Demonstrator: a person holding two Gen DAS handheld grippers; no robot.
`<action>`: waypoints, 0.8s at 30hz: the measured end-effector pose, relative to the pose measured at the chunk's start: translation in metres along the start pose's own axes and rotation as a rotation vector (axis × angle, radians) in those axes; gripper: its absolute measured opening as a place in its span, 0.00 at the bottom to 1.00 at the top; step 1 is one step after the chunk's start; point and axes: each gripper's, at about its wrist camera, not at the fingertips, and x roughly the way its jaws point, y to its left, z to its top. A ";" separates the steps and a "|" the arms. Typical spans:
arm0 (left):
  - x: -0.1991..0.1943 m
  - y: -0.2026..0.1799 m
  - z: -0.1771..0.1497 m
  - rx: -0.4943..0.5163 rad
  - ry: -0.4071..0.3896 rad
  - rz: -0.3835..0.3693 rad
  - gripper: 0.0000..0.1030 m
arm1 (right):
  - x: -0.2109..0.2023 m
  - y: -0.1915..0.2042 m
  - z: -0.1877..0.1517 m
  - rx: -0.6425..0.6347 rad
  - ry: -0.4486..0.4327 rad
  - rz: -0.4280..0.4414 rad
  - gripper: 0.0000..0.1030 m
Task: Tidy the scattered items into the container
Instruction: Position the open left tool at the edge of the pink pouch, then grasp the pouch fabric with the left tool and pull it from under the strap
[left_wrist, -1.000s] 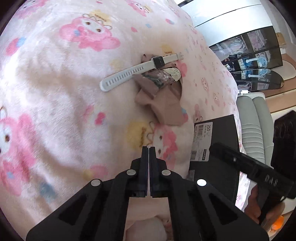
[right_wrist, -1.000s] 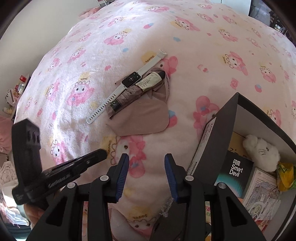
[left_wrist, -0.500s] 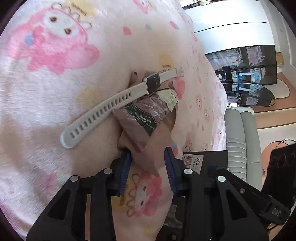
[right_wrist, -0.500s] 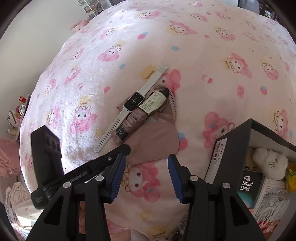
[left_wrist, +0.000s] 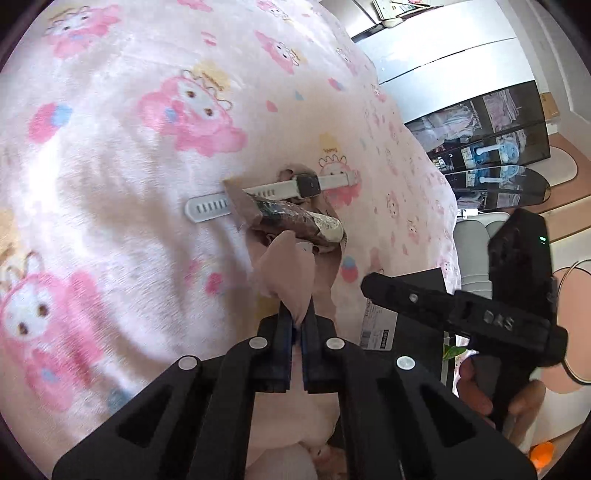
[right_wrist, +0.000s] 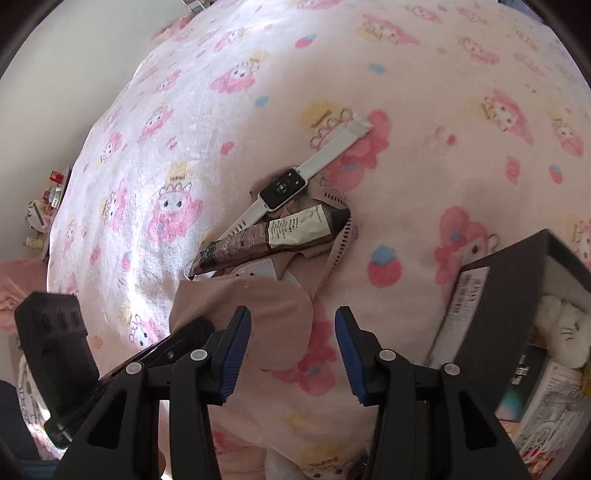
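Observation:
A beige-pink sock (left_wrist: 291, 273) (right_wrist: 251, 314) lies on the pink cartoon blanket (left_wrist: 110, 166). My left gripper (left_wrist: 297, 321) is shut on the sock's near edge and lifts it into a fold. A brown tube (left_wrist: 295, 218) (right_wrist: 273, 236) rests on the sock. A white smartwatch (left_wrist: 273, 192) (right_wrist: 284, 188) lies just beyond the tube. My right gripper (right_wrist: 291, 350) is open and empty, just right of the sock. The black box (right_wrist: 517, 295) (left_wrist: 406, 325) stands at the right with a white plush toy (right_wrist: 561, 328) and cartons inside.
The blanket (right_wrist: 443, 110) covers a rounded bed. A grey seat (left_wrist: 476, 251) and dark shelves (left_wrist: 491, 147) lie past the bed. Small bottles (right_wrist: 48, 199) sit by the wall at the left.
My left gripper opened, moved onto the sock, then shut on its edge and pulled it up. My right gripper moved closer to the items.

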 end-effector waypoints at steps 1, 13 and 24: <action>-0.009 0.006 -0.005 -0.009 -0.008 0.002 0.00 | 0.007 -0.002 0.000 0.012 0.028 0.005 0.42; -0.002 0.034 0.002 -0.077 0.025 -0.076 0.59 | 0.041 -0.017 0.013 0.082 0.061 -0.034 0.52; 0.015 0.020 0.016 -0.062 0.002 -0.033 0.04 | 0.057 0.001 -0.002 -0.040 0.149 0.139 0.10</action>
